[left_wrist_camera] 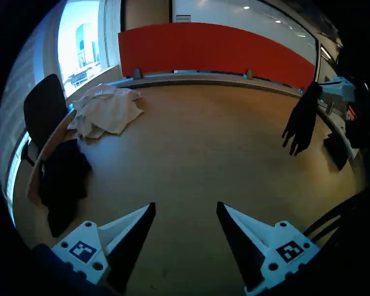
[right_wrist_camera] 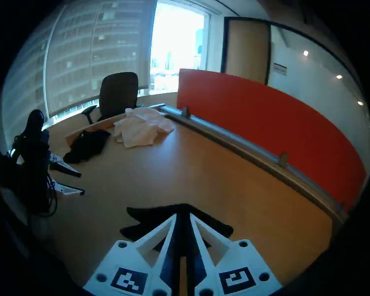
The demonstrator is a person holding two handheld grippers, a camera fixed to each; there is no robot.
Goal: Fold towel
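A black towel (right_wrist_camera: 145, 217) hangs from my right gripper (right_wrist_camera: 183, 219), whose fingers are shut on its top edge. In the left gripper view the same black towel (left_wrist_camera: 301, 123) dangles above the table's right side, below the right gripper (left_wrist_camera: 317, 90). My left gripper (left_wrist_camera: 185, 207) is open, low over bare wood with nothing between its fingers. The right gripper view shows the left gripper (right_wrist_camera: 69, 180) at the table's left edge. A crumpled white towel (left_wrist_camera: 106, 111) (right_wrist_camera: 143, 128) lies at the far corner. A dark cloth heap (left_wrist_camera: 61, 182) (right_wrist_camera: 86, 145) sits near it.
The wooden table (left_wrist_camera: 200, 148) (right_wrist_camera: 195, 167) is curved, with a red divider panel (left_wrist_camera: 209, 49) (right_wrist_camera: 264, 123) along its far edge. A black office chair (left_wrist_camera: 44, 108) (right_wrist_camera: 118, 91) stands by the windows behind the white towel.
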